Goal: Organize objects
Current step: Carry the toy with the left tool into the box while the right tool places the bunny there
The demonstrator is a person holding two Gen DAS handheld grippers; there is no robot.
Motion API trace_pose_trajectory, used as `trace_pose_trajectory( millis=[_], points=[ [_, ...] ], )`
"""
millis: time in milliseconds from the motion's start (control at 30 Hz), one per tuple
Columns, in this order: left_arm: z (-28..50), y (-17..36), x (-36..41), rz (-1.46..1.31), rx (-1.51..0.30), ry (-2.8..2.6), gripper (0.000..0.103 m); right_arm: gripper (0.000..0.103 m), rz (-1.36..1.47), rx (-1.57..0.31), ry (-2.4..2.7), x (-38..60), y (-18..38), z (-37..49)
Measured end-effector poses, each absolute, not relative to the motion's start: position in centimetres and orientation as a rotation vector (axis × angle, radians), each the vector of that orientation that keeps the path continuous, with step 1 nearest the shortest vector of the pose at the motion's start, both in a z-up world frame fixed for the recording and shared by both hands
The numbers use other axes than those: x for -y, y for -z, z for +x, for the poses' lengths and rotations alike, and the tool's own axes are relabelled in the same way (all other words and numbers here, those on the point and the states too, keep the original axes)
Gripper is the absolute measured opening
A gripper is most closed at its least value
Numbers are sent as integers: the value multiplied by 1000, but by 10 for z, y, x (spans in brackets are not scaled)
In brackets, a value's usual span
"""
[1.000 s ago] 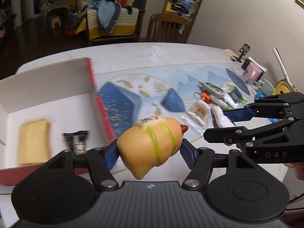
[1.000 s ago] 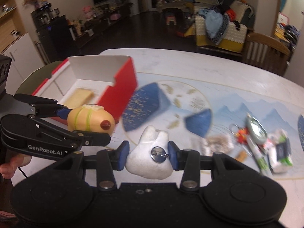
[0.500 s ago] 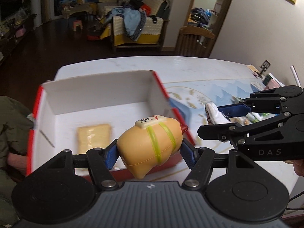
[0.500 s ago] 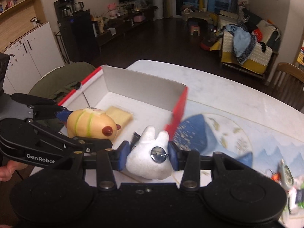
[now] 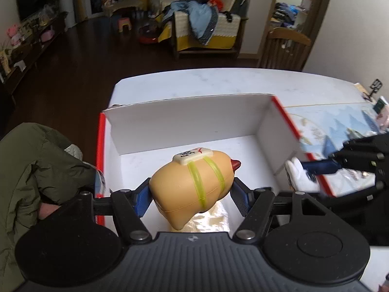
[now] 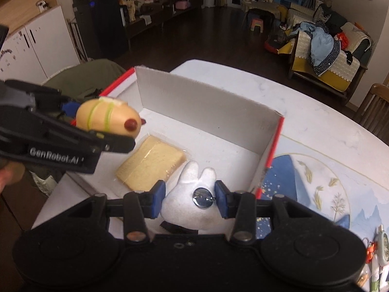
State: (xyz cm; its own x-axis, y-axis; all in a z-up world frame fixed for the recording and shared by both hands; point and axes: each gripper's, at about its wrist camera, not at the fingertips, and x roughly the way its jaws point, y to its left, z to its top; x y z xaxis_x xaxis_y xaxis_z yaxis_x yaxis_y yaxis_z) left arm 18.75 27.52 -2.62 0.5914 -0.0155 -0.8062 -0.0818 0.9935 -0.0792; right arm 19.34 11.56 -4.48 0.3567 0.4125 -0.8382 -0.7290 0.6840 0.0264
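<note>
My left gripper point(image 5: 190, 198) is shut on a tan egg-shaped toy point(image 5: 192, 187) with yellow-green bands and a dark red nose, held above the open white box with red edges point(image 5: 184, 121). The same toy point(image 6: 107, 118) shows at the left of the right wrist view. My right gripper point(image 6: 190, 200) is shut on a white rabbit plush point(image 6: 187, 199) with a round metal badge, over the box's near right part point(image 6: 206, 107). In the left wrist view the plush point(image 5: 300, 176) sits at the right by the box's red wall. A wrapped yellow cake slice point(image 6: 150, 166) lies on the box floor.
A green jacket point(image 5: 29, 170) hangs at the box's left side. The table's painted mat point(image 6: 323, 185) lies right of the box, with small clutter point(image 6: 379, 250) at the far right. A wooden chair point(image 5: 284, 48) stands behind the table.
Both grippers have swept left from over the painted mat to above the box, carrying the toy and the plush. The grips look the same.
</note>
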Motion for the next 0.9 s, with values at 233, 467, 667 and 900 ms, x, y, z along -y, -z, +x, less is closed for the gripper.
trace_pose_trajectory(
  millis=[233,467,667,900],
  points=[
    [222,55,-290,-121,-1013,-74,67,44,-442,-989,-753,-142,72,199],
    [242,79,-289,-70,-1071,-96,67,44,-497,-1030,-732,-156,97,205],
    [253,93,-285,-55,-1110,-80,68,44,-510,-1062,-723,-160,112,208],
    [260,101,-282,-47,-1143,-70,69,48,-491,-1083,-717,-159,115,211]
  ],
)
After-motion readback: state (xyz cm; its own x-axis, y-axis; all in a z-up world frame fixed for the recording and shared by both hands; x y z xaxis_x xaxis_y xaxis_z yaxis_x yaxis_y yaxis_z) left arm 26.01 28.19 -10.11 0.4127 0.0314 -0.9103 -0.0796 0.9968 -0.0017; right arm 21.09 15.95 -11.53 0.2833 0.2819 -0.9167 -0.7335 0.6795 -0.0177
